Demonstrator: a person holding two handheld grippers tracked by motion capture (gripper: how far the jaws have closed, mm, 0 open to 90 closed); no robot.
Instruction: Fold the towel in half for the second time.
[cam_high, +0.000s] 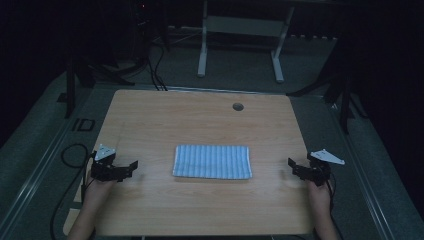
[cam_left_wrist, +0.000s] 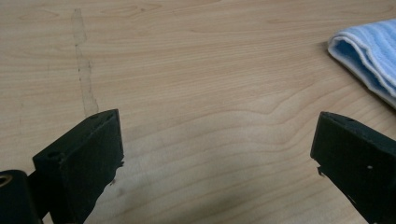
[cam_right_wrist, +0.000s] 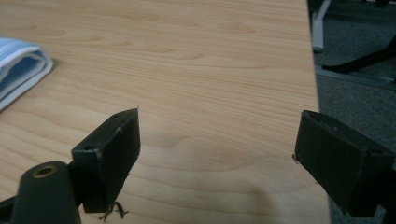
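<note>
Towel (cam_high: 212, 161), blue-and-white striped and folded into a flat rectangle, lies near the middle of the bench (cam_high: 200, 115), somewhat closer to the near edge than to the far edge, its long sides parallel to that edge. The left gripper (cam_high: 131, 167) rests near the bench's left edge and the right gripper (cam_high: 291, 164) near its right edge, each well apart from the cloth and pointing inward toward it. This symmetric stance probably readies both tools to approach the towel's two short ends together. In the left gripper view the jaws stand wide apart with bare wood between them, and a folded corner of the towel (cam_left_wrist: 369, 56) shows at upper right. In the right gripper view the jaws are likewise spread and empty, with the towel's (cam_right_wrist: 18, 70) layered fold at far left. A round cable hole (cam_high: 238, 106) sits near the far edge.
</note>
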